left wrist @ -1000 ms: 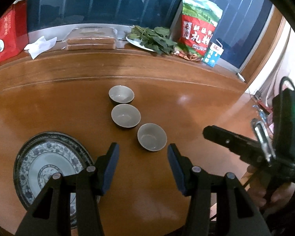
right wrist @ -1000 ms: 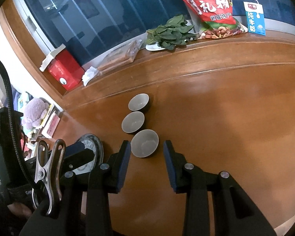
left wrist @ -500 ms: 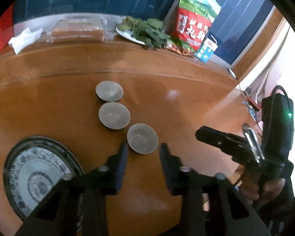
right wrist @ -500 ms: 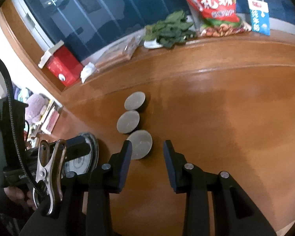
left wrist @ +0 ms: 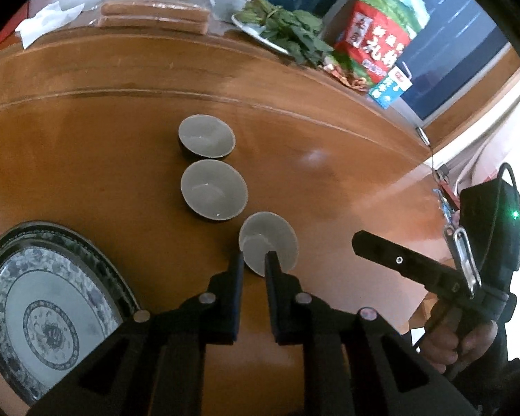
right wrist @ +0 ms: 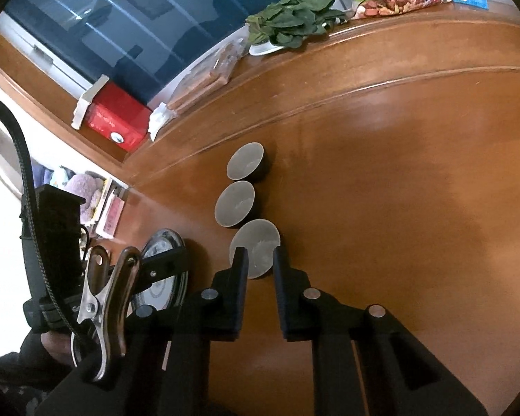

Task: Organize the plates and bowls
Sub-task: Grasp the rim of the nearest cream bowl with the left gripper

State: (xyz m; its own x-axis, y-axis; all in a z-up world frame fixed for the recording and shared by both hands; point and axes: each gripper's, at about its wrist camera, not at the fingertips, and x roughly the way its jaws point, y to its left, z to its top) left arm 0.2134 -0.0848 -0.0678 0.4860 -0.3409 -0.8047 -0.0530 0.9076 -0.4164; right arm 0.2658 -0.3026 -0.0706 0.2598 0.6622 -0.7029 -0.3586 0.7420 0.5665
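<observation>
Three grey bowls stand in a row on the brown wooden table: far bowl, middle bowl, nearest bowl, also in the right wrist view. A blue-patterned plate lies to their left. My left gripper hovers just short of the nearest bowl, jaws closing to a narrow gap with nothing between them. My right gripper hovers on that bowl's other side, jaws also closing on nothing. Each wrist view shows the other gripper beside the bowl, apart from it.
Along the raised back ledge sit a white tissue, wrapped sausages, a plate of green leaves, a red and green snack bag, a blue milk carton and a red box. A hand grips the right tool.
Both pairs of jaws have narrowed from wide to a small gap. Both grippers have sunk and come closer to the nearest bowl. Bowls and plate have not moved.
</observation>
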